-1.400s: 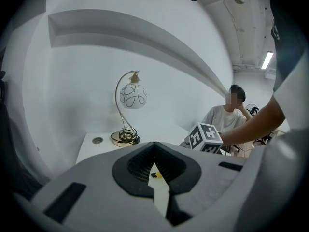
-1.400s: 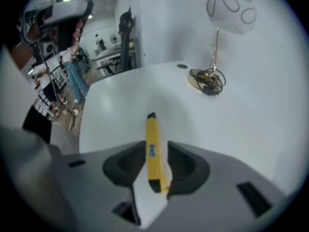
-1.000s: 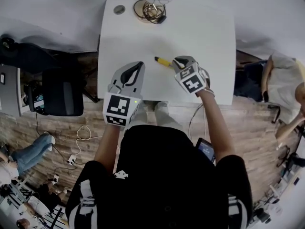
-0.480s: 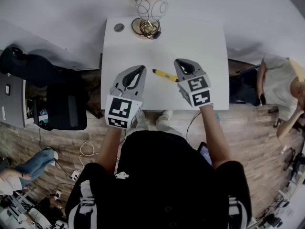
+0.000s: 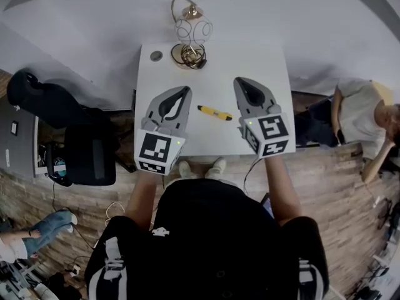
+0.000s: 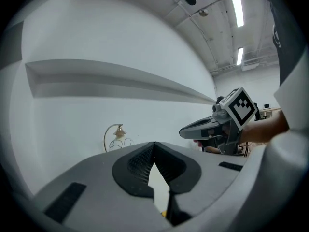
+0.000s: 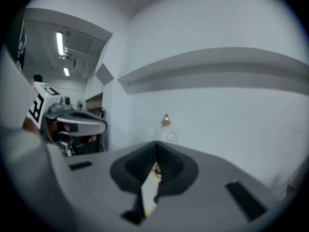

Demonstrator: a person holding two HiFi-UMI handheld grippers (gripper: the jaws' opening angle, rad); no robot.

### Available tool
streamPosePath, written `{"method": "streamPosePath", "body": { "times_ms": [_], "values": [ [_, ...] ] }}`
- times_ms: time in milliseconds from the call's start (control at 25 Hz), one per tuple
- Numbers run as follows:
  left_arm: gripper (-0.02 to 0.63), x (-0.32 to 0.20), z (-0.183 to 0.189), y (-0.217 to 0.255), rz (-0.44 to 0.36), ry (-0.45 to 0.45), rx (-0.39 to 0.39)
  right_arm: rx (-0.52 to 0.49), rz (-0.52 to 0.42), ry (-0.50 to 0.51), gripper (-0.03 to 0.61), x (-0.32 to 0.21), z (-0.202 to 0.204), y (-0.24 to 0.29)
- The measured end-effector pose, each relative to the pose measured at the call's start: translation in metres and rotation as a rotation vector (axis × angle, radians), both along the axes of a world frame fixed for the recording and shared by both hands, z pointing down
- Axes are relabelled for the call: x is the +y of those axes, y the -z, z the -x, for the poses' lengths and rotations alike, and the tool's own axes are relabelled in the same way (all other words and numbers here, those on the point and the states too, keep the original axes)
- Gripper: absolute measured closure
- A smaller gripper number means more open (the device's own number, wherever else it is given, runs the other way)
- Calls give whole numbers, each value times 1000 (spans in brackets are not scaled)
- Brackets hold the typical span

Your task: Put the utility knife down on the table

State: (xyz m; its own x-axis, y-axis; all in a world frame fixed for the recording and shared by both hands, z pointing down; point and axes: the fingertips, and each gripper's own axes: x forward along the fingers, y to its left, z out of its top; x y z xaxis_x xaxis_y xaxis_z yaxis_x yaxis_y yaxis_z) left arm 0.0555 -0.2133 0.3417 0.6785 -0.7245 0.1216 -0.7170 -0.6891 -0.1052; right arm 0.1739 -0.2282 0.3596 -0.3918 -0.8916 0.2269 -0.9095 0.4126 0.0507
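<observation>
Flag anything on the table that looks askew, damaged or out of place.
Nothing stands out. The yellow utility knife lies flat, slightly slanted, on the white table; the wire lamp stands upright near the far edge.

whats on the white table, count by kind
utility knife: 1
lamp: 1
round grey disc: 1
total: 3

Yellow utility knife [image 5: 215,112] lies flat on white table [image 5: 275,92], slantwise near front edge, held by nothing.
</observation>
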Motion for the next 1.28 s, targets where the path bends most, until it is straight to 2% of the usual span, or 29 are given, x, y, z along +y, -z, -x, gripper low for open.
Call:
{"method": "streamPosePath", "body": {
  "times_ms": [360, 560, 920, 1280],
  "values": [
    [594, 10, -6, 32, -62, -16, 7, -61, -101, -28, 545, 14, -13, 41],
    [594, 13, -5, 45, -85, -10, 13, -93, -113, -39, 545, 20, -18, 52],
    [594, 17, -6, 60, -121, -3, 33, -81, -142, -43, 545, 27, -17, 59],
    [594, 16, -7, 60, -122, -2, 35, -67, -136, -33, 545, 28, -14, 55]
  ]
}}
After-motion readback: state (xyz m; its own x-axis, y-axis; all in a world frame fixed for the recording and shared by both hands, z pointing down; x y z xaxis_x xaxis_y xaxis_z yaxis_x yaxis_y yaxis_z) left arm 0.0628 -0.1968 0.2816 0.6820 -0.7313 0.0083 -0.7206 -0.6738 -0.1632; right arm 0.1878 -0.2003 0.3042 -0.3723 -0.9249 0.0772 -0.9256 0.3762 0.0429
